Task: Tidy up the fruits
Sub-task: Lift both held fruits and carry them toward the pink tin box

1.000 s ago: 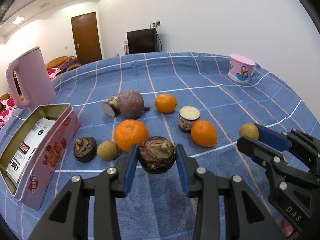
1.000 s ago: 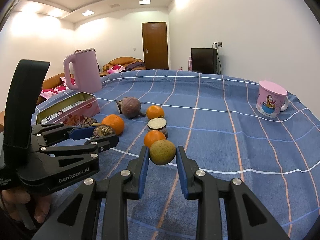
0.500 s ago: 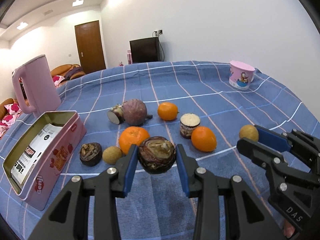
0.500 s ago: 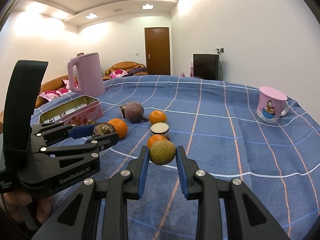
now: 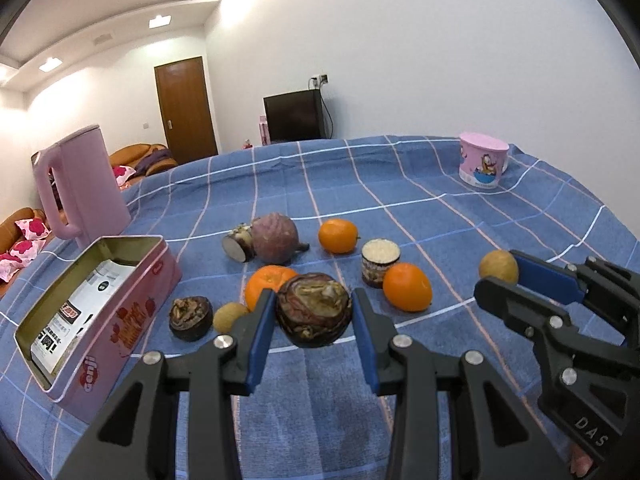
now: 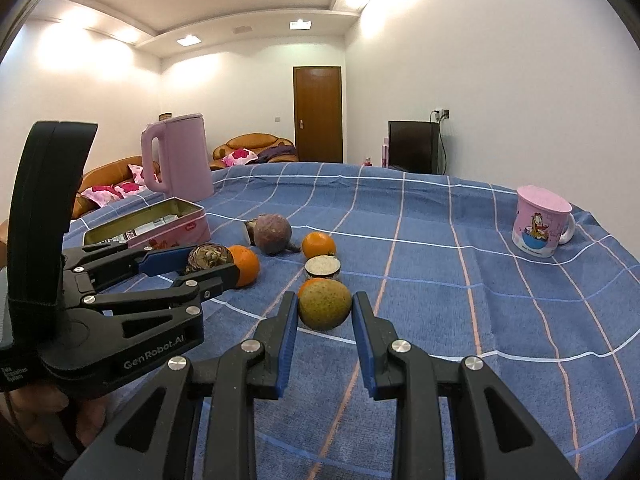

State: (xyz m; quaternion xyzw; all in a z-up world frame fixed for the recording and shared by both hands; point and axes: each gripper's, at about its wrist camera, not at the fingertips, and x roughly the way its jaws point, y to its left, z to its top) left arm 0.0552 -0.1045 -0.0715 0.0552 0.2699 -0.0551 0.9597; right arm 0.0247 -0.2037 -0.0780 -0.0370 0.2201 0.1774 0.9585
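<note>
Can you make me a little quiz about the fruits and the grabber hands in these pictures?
1. True or false: the left gripper is empty.
2. Which fruit does the right gripper hold? A) an orange B) a small brownish-green fruit C) a banana
3. How many oranges lie on the blue cloth?

Key:
1. False: it grips a dark purple fruit.
2. B, the small brownish-green fruit.
3. Three: the back orange, the right orange and the near orange.

Both wrist cams sit low and close over the desk (image 5: 400,184), facing the far door (image 6: 318,114), sharing the fruit cluster.
</note>
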